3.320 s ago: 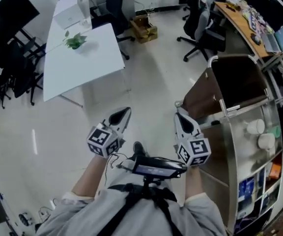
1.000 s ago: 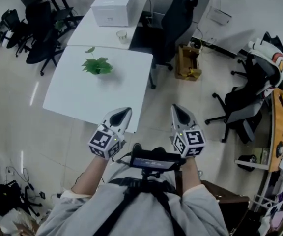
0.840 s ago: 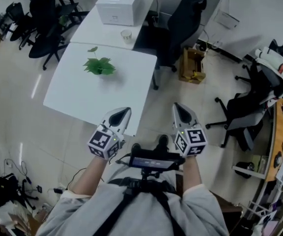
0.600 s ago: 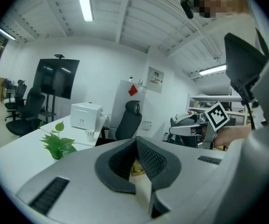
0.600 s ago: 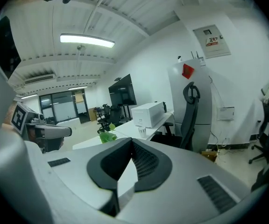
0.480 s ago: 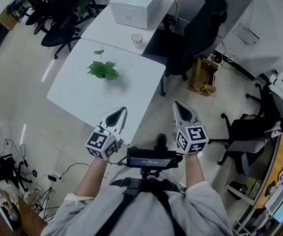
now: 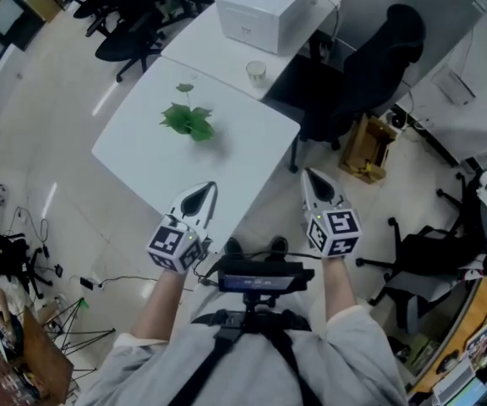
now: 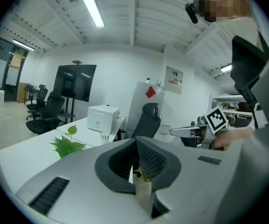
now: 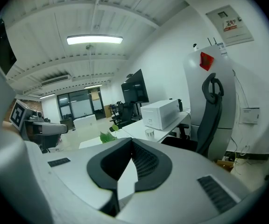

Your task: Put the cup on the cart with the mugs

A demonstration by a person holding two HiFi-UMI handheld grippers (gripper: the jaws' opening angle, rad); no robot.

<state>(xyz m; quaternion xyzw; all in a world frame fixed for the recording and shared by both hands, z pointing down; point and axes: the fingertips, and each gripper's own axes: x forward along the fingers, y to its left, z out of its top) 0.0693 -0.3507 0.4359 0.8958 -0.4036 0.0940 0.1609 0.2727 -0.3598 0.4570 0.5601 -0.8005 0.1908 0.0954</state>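
Note:
A small pale cup point(image 7: 255, 71) stands on the far white table point(image 7: 214, 45), beside a white box point(image 7: 267, 7). The cup point(image 8: 105, 136) shows small in the left gripper view and again, as the cup point(image 9: 149, 133), in the right gripper view. My left gripper point(image 7: 201, 200) and right gripper point(image 7: 315, 184) are held side by side at waist height, well short of the cup. Both are shut with nothing between the jaws. The left gripper point(image 8: 135, 141) and the right gripper point(image 9: 131, 143) point toward the tables. No cart with mugs is in view.
A green plant point(image 7: 189, 122) stands on the nearer white table point(image 7: 167, 167), just ahead of the left gripper. A black office chair point(image 7: 370, 66) sits right of the tables, a cardboard box point(image 7: 370, 149) on the floor beside it. More chairs point(image 7: 134, 15) stand at the far left.
The view has swung away from the cart to the white tables. The tables, plant and cup have drawn nearer and shifted right. Both grippers stay shut, held the same way.

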